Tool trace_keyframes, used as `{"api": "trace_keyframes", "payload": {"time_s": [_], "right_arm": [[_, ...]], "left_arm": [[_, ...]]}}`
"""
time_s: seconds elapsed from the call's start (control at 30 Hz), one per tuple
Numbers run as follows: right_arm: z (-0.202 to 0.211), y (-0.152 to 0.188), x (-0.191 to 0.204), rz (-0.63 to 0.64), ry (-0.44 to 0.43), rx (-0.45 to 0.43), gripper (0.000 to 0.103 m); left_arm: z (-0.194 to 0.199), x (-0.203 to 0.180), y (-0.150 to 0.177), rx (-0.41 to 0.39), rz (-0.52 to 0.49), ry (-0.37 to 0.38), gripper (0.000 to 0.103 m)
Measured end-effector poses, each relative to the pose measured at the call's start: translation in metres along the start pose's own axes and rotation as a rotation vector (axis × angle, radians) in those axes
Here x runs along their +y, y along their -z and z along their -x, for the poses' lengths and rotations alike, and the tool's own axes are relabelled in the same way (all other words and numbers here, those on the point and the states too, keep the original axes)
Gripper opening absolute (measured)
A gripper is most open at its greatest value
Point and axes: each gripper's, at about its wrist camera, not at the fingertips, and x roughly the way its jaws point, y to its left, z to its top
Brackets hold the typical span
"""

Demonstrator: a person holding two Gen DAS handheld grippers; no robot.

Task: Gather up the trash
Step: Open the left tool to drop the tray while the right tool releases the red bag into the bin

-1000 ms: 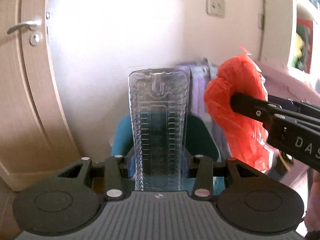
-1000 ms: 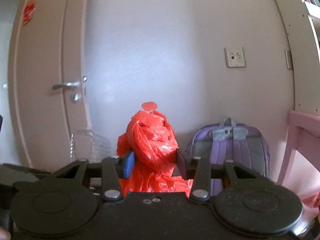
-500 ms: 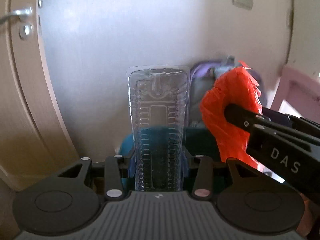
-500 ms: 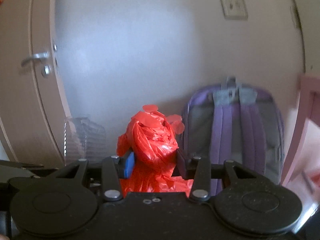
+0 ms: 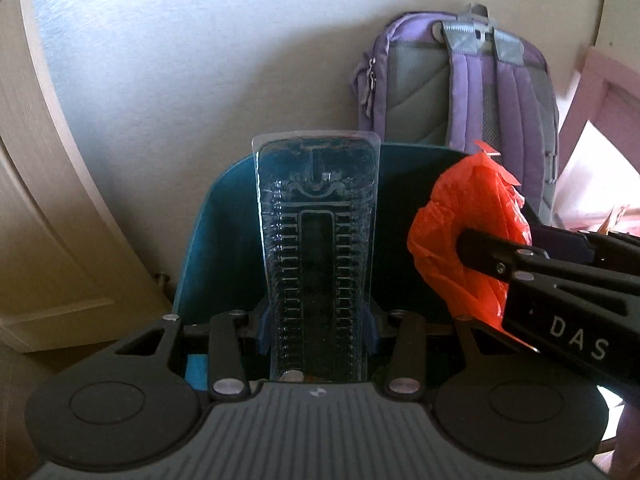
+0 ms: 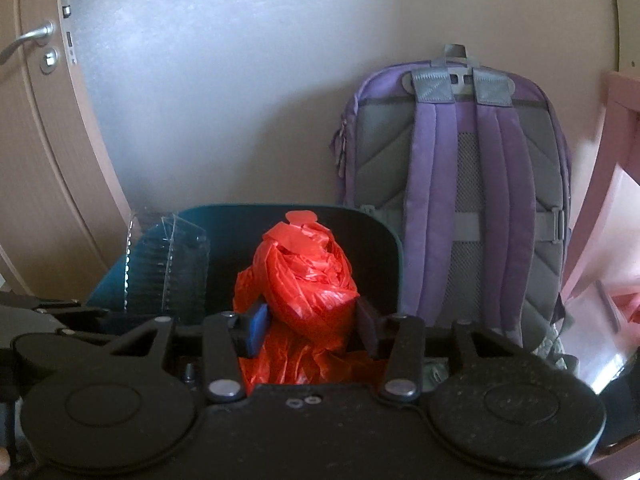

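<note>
1. Our left gripper point(image 5: 316, 330) pinches a long clear plastic blister tray point(image 5: 316, 248) between its two fingers; the tray stands upright and points away from the camera.
2. Our right gripper point(image 6: 308, 326) has its fingers pressed on a crumpled red plastic bag point(image 6: 304, 276), which bulges above and below the blue pads.
3. Both pieces of trash are held over the open mouth of a dark teal plastic bin point(image 5: 216, 240). In the right wrist view the bin's rim point(image 6: 256, 209) is seen behind the red bag, and the clear tray point(image 6: 168, 264) is at the left side of it.
4. In the left wrist view the red bag point(image 5: 468, 236) is to the right of the tray, apart from it.
5. A purple and grey backpack point(image 6: 460, 184) leans on the pale wall point(image 6: 220, 80), just beside the bin on the right.
6. A beige wooden door point(image 6: 36, 120) with a metal handle point(image 6: 28, 42) is at the left.
</note>
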Motion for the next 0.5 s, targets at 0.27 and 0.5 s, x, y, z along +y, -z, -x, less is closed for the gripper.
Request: {"api": "trace_keyframes", "payload": {"time_s": [0.27,0.5], "right_arm": [[0.014,0.001,0.004,0.016,0.004,-0.007,0.052],[0.058,0.003,0.01,0.035,0.013,-0.047,0.055]], "left_arm": [[-0.003,-0.006,-0.004,0.037,-0.01,0.038,0.063],[0.029,-0.013,0.003,-0.007,-0.017,0.035,0.076]]}}
